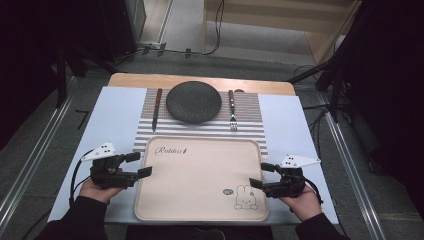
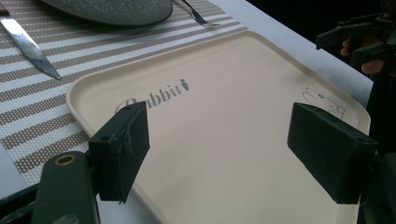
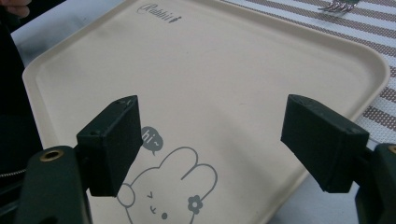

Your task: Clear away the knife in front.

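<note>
Beige tray [image 1: 200, 175]: rectangular, rounded corners, printed with script lettering at its far left corner and a rabbit drawing at its near right corner; lies flat on the worktop [image 1: 295, 125], its far edge overlapping the near edge of the striped placemat [image 1: 250, 122]. Left gripper [image 1: 136, 165]: held in the person's left hand just beside the tray's left edge, jaws spread wide with nothing between them, the tips reaching over the tray's rim; the left gripper view shows its jaws hanging above the tray's left portion near the lettering. Right gripper [image 1: 262, 175]: held in the person's right hand just beside the tray's right edge, jaws likewise spread and empty, tips at the rim near the rabbit; the right gripper view shows them above the rabbit drawing. Dark round plate [image 1: 193, 102]: beyond the tray, centred on the placemat. Knife [image 1: 156, 107]: beyond the tray, left of the plate, wooden handle pointing away from the tray. Fork [image 1: 232, 111]: beyond the tray, right of the plate, tines toward the tray. Tray surface bare.
</note>
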Demonstrator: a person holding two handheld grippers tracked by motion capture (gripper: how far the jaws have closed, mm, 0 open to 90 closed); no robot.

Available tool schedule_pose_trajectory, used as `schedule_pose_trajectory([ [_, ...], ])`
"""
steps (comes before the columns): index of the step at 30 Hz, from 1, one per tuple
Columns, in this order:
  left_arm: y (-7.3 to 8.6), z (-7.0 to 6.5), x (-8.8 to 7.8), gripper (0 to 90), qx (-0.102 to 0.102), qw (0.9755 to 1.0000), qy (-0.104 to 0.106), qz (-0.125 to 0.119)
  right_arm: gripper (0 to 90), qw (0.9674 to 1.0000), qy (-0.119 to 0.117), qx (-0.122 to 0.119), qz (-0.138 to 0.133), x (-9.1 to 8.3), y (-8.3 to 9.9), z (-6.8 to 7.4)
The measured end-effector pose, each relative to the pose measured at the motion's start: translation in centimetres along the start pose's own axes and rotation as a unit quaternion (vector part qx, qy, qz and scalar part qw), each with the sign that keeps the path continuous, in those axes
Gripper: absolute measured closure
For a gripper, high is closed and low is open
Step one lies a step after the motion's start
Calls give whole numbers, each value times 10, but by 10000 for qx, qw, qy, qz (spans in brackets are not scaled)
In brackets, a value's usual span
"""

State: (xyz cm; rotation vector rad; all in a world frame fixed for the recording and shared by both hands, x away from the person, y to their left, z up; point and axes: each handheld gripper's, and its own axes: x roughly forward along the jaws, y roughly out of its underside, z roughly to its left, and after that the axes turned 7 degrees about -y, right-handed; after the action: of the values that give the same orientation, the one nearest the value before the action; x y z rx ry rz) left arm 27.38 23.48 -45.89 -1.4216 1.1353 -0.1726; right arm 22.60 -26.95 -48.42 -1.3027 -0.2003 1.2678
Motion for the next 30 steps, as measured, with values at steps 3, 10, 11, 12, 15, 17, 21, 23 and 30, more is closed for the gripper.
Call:
schedule_pose_trajectory([
  [3,-3,-1,2,211,-93,9999,-58,16,188,10000,23,24,-3,0,0,0],
  [10,-8,0,1,211,-206,9993,-289,-135,188,10000,52,26,18,-1,0,-1],
  [11,-9,0,1,211,-240,9991,-305,-153,187,10000,60,31,18,0,0,-1],
  [12,-9,1,1,211,-258,9990,-335,-151,187,10000,60,31,18,0,0,-1],
  [15,-10,2,3,202,-344,9985,-431,-52,188,9999,92,60,14,0,0,-1],
  [17,-11,3,5,141,-366,9979,-539,-18,188,9999,100,68,13,0,1,-1],
  [21,-15,4,9,141,-314,9967,-747,-44,187,9999,111,65,14,0,1,-1],
  [23,-16,5,12,141,-297,9962,-822,-1,188,9999,117,65,21,0,1,-2],
  [30,-21,11,18,151,-342,9945,-995,20,187,9999,132,71,33,0,1,-2],
])
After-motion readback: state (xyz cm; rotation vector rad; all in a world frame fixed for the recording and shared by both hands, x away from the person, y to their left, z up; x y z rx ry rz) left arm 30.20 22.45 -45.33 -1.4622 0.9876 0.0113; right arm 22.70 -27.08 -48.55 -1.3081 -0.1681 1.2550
